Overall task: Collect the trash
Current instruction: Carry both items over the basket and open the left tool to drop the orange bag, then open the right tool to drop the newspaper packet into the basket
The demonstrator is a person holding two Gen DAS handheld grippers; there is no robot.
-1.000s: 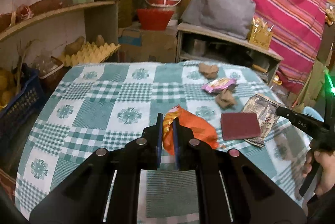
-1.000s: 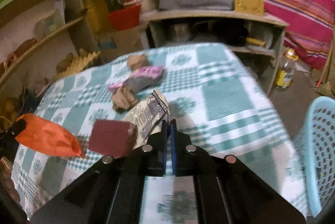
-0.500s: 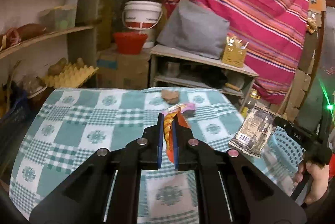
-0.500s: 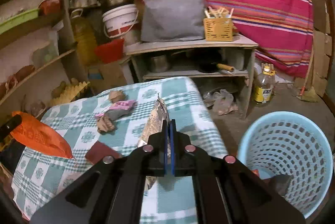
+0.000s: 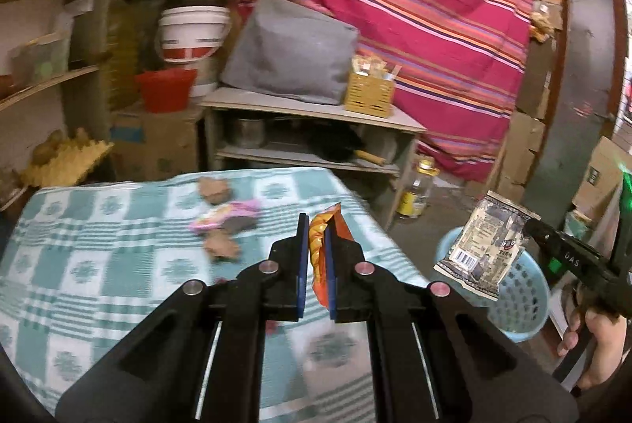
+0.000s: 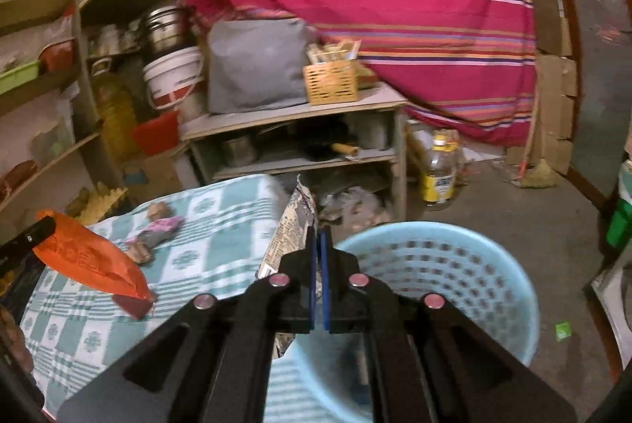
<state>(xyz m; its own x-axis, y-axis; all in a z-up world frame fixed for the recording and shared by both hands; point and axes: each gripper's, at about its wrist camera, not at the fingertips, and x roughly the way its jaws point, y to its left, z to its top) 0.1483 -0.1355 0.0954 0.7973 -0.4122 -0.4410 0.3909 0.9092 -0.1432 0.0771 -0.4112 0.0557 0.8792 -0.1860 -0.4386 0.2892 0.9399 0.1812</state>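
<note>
My left gripper (image 5: 315,225) is shut on an orange snack wrapper (image 5: 322,257), held above the right edge of the checked table (image 5: 98,265); the wrapper also shows in the right wrist view (image 6: 91,261). My right gripper (image 6: 318,231) is shut on a printed grey-and-white packet (image 6: 292,225), held over the near rim of a light blue basket (image 6: 474,265). From the left wrist view the packet (image 5: 484,245) hangs in front of the basket (image 5: 517,300). A pink wrapper (image 5: 223,217) and brown crumpled scraps (image 5: 213,190) lie on the table.
A dark red card (image 6: 130,302) lies on the table near its front. A shelf unit (image 6: 300,130) with a grey cushion and a yellow box stands behind the table. A bottle (image 6: 438,170) stands on the floor beyond the basket. Cluttered shelves are at left.
Both grippers have swung right and lifted with their wrappers. The right gripper with the packet has moved from above the table edge to over the basket.
</note>
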